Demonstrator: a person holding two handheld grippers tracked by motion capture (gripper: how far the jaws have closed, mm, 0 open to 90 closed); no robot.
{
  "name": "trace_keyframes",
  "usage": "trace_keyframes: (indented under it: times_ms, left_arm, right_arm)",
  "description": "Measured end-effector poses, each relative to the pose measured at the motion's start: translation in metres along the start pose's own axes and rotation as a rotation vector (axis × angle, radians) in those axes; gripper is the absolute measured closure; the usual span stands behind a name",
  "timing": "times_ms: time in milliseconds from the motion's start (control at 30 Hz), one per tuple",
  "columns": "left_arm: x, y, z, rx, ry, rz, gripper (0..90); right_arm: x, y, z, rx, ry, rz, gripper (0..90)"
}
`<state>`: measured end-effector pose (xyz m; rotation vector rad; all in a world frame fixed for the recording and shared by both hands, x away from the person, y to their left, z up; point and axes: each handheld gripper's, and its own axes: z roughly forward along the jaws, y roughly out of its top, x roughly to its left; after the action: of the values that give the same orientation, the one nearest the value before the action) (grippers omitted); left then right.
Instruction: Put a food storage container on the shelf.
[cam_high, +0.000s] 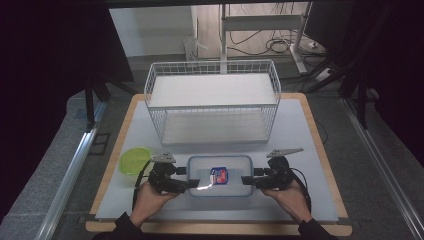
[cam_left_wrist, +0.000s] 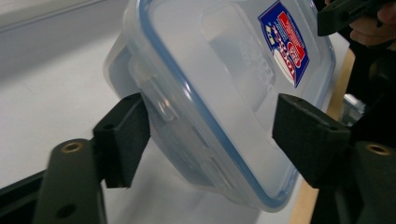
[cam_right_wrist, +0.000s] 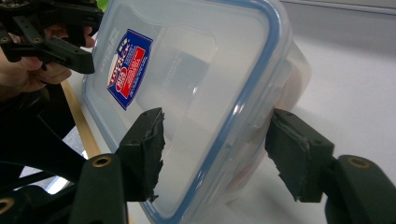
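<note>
With the lidded plastic box (cam_high: 220, 176) lying on the worktop (cam_high: 310, 150) before the wire rack (cam_high: 212, 100), left hand-held gripper (cam_high: 192, 185) and right hand-held gripper (cam_high: 246, 180) straddle its ends, jaws apart; seat pads squarely before lifting level.

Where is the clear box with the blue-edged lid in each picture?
High view: the box lies low in the middle, on the table between the left gripper and right gripper.
Left gripper view: it takes up the middle and top, its end between the black jaws.
Right gripper view: it spans the middle, again between the jaws.
Shared landmark: the red and blue sticker on the lid.
</note>
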<state>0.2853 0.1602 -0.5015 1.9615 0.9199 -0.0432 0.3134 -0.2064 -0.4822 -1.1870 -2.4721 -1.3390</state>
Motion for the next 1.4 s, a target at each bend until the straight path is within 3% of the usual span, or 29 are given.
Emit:
trace_keyframes:
  times_ms: [100, 333, 500, 567, 700, 767, 833, 900, 1133, 1233, 1267, 1300, 1367, 1400]
  left_arm:
    - [0.000, -0.004, -0.001, -0.008, -0.018, -0.033, 33.0]
    - [0.006, -0.008, -0.006, -0.037, -0.061, -0.065, 41.8]
    - [0.006, -0.010, -0.006, -0.049, -0.064, -0.074, 42.7]
    - [0.006, -0.010, -0.006, -0.047, -0.061, -0.068, 42.7]
    - [0.005, -0.010, -0.006, -0.048, -0.061, -0.065, 42.7]
    - [0.006, -0.010, -0.006, -0.048, -0.064, -0.068, 42.7]
    - [0.008, -0.011, -0.005, -0.048, -0.071, -0.077, 42.3]
    - [0.009, -0.011, -0.005, -0.046, -0.077, -0.076, 41.5]
    - [0.011, -0.010, -0.004, -0.045, -0.082, -0.074, 39.6]
    - [0.018, -0.013, -0.002, -0.039, -0.105, -0.131, 32.6]
    - [0.018, -0.013, -0.002, -0.039, -0.105, -0.131, 31.0]
    - [0.019, -0.014, -0.001, -0.039, -0.111, -0.147, 30.8]
    - [0.017, -0.013, -0.001, -0.042, -0.127, -0.146, 36.6]
    - [0.016, -0.013, -0.002, -0.045, -0.115, -0.138, 38.4]
  right_arm:
    - [0.003, -0.002, -0.002, -0.005, -0.007, -0.003, 41.1]
    - [0.003, -0.005, -0.007, -0.016, 0.004, 0.004, 46.1]
    - [0.000, -0.006, -0.006, -0.019, 0.023, -0.001, 44.3]
    - [-0.005, -0.006, -0.005, -0.019, 0.048, 0.004, 42.7]
    - [-0.017, -0.009, -0.001, -0.019, 0.130, 0.080, 39.0]
    - [-0.019, -0.011, 0.002, -0.005, 0.148, 0.097, 31.8]
    - [-0.015, -0.011, 0.006, 0.016, 0.123, 0.086, 32.4]
    - [-0.012, -0.009, -0.003, -0.011, 0.096, 0.059, 46.2]
    - [-0.017, -0.009, -0.003, -0.015, 0.125, 0.108, 48.6]
    - [-0.016, -0.009, -0.003, -0.015, 0.121, 0.111, 48.6]
    - [-0.016, -0.009, -0.003, -0.015, 0.121, 0.111, 48.6]
    - [-0.016, -0.009, -0.003, -0.014, 0.119, 0.114, 48.7]
    - [-0.015, -0.009, -0.003, -0.015, 0.119, 0.120, 48.9]
    - [-0.015, -0.009, -0.003, -0.016, 0.117, 0.130, 48.9]
